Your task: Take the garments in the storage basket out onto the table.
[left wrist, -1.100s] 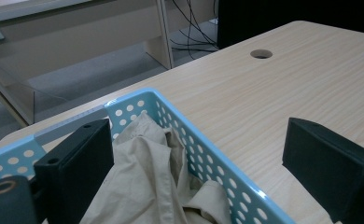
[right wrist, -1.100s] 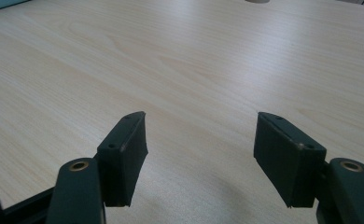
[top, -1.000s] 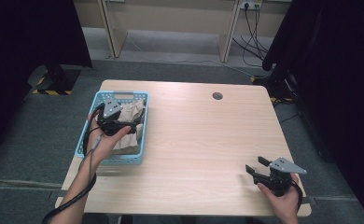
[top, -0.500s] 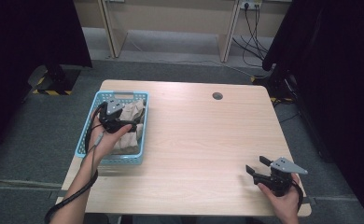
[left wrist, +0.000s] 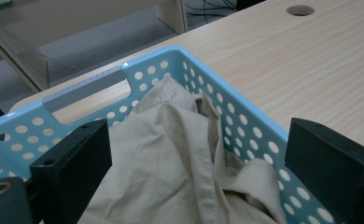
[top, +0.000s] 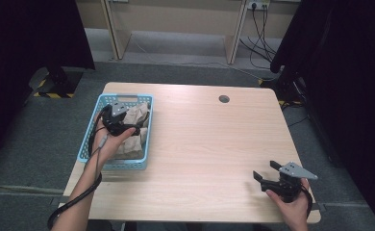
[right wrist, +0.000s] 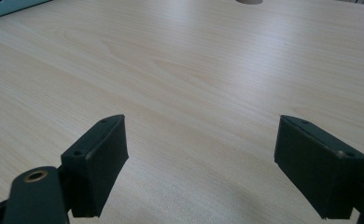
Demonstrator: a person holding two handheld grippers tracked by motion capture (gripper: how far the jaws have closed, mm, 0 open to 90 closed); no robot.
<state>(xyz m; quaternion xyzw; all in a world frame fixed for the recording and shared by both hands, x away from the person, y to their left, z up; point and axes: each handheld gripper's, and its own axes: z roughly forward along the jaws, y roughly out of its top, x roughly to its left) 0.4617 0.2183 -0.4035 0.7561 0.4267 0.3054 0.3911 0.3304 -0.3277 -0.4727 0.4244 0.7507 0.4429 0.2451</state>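
Note:
A light blue perforated basket [top: 86,140] stands at the table's left edge and holds a crumpled beige cloth [top: 136,117]. My left gripper [top: 136,128] hovers over the basket with a hand around its body. In the left gripper view its jaws stand wide open [left wrist: 199,140] just above the cloth [left wrist: 171,154], inside the basket wall [left wrist: 245,126], with no pad pressing on the fabric. My right gripper [top: 265,171] rests low over the bare wood near the front right corner. Its jaws [right wrist: 201,135] have just been opening, with nothing between them.
The wooden table [top: 209,144] has a round cable hole [top: 224,99] near its far edge. Beyond it are a grey floor, a wooden desk frame [top: 176,29] and cables [top: 260,24]. Dark curtains hang at both sides.
The right gripper's jaws stand slightly wider apart than before. Both hands have kept their places, the left one still over the basket.

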